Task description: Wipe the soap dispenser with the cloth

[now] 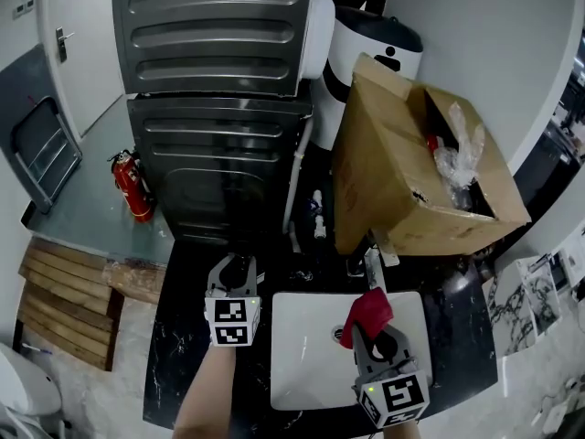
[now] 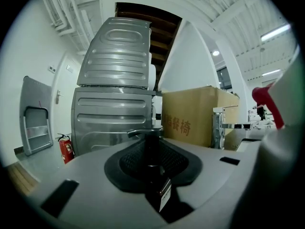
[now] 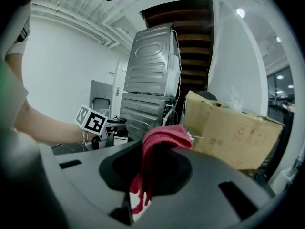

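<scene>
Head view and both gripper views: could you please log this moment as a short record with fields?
left gripper: jaws closed on the soap dispenser, which stands upright
right gripper: jaws clamped on the red cloth, over the white sink
red cloth and soap dispenser: apart, not touching
behind the white sink: cardboard box
wiping: not yet begun

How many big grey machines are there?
2. The lower grey machine stands beside the fire extinguisher; the upper grey machine sits stacked on top of it. Others may hide behind the cardboard box.
</scene>
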The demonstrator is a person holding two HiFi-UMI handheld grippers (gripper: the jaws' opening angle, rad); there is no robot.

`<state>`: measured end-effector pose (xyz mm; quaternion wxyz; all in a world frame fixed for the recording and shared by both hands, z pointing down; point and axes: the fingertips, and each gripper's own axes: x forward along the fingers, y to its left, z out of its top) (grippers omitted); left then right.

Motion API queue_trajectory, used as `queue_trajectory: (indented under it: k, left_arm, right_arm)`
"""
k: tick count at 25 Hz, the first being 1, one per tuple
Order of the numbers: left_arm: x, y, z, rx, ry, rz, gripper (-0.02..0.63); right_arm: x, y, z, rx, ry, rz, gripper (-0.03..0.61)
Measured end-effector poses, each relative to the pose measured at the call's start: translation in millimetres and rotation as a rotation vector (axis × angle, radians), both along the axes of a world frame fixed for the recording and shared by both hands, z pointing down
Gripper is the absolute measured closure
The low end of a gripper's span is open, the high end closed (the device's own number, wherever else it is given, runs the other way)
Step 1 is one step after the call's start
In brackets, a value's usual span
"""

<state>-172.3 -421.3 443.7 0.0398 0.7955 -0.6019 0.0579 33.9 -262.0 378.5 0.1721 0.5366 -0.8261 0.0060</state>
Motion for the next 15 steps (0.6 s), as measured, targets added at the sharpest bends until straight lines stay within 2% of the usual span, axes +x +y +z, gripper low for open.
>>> queue_trajectory:
  k: [5, 9, 15]
  left_arm:
    - [4, 10, -3, 0.0, -0.017, 0.02, 0.526]
    - [11, 32, -18, 0.022, 0.003, 0.033, 0.525]
    - [37, 79, -43, 0.049, 0.034, 0.084, 0.526]
  right_arm:
    - [-4, 4, -6, 0.021, 0.011, -0.041, 0.529]
    - [-2, 10, -13, 0.042, 0.007, -0.066, 0.529]
    - [14, 22, -24, 0.065, -0.069, -0.071, 0.529]
